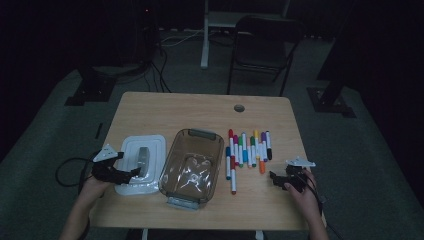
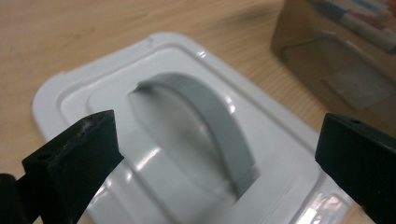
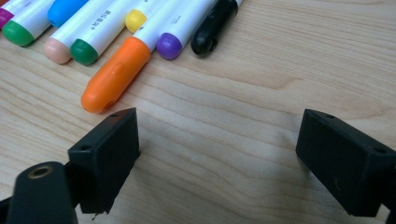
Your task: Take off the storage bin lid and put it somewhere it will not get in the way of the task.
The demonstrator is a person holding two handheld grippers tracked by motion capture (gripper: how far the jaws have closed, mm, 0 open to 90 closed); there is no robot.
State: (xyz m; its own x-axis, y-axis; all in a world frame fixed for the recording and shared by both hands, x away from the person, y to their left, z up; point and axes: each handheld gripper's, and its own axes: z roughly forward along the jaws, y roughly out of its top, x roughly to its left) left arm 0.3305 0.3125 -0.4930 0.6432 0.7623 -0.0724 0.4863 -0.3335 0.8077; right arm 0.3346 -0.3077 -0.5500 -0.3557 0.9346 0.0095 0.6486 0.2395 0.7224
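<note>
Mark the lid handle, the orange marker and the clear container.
lid handle (image 2: 205,116): left gripper view, on the top of the grey arch.
orange marker (image 3: 116,74): right gripper view, on its cap.
clear container (image 1: 202,134): high view, on its far grey latch.

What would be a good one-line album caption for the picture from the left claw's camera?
The left claw, jaws wide open, hovers over the grey handle of a white lid lying on the wooden table.

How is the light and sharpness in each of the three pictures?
High view: dim and underexposed, with dark surroundings and glare on the clear bin. Left gripper view: bright, with shiny highlights on the white lid and soft focus on its grey handle. Right gripper view: evenly lit, markers sharp, near fingers slightly soft.
</note>
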